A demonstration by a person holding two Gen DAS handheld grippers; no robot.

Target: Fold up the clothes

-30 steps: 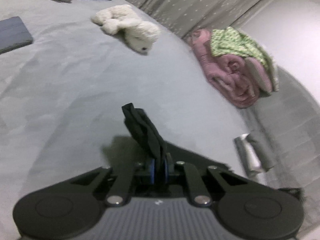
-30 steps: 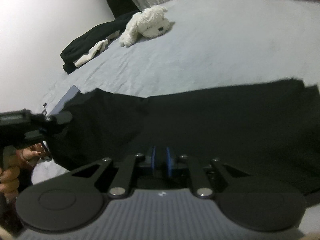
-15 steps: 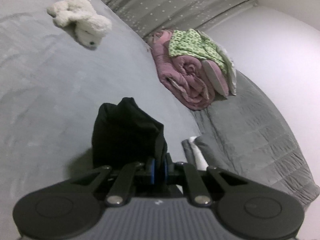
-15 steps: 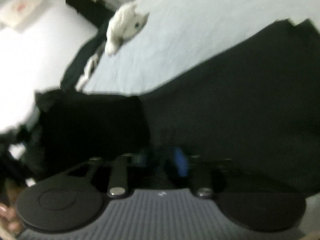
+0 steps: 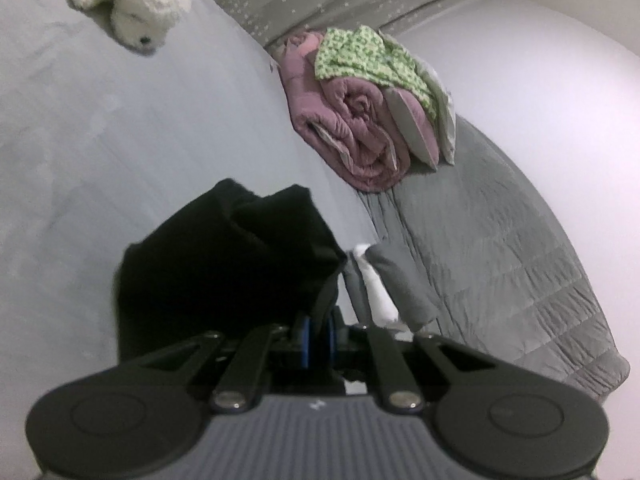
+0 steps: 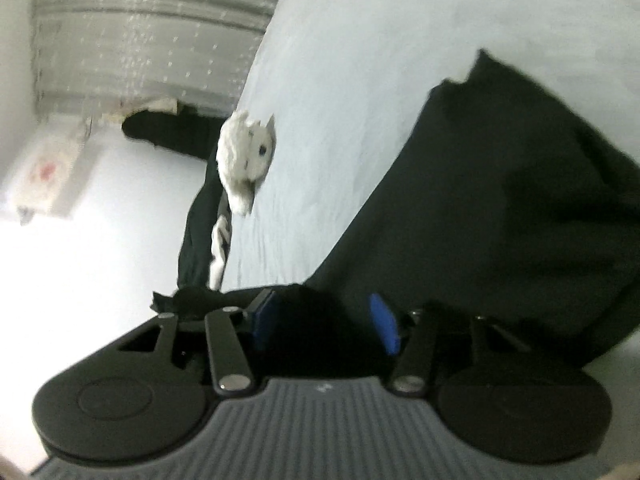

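A black garment (image 5: pixel 224 264) lies bunched on the pale grey bed sheet (image 5: pixel 120 120), one fold rising into my left gripper (image 5: pixel 318 336), which is shut on it. In the right wrist view the same black garment (image 6: pixel 500 220) spreads across the sheet to the right. My right gripper (image 6: pixel 324 320) is rolled sideways and low over the cloth's near edge. Its jaws are opening, and the blue pads (image 6: pixel 384 324) stand well apart. Dark cloth shows between them, but the pads do not press on it.
A white plush toy (image 5: pixel 132 4) lies far up the bed. A rolled pink quilt (image 5: pixel 352 120) with green patterned cloth (image 5: pixel 368 56) sits by the wall, above a grey quilt (image 5: pixel 500 248). A dark clothes pile (image 6: pixel 196 232) lies at the bed's far edge.
My left gripper has swung right with the black fold, which now bulks wider in front of it. My right gripper has rolled over, opened its jaws and let go of the cloth.
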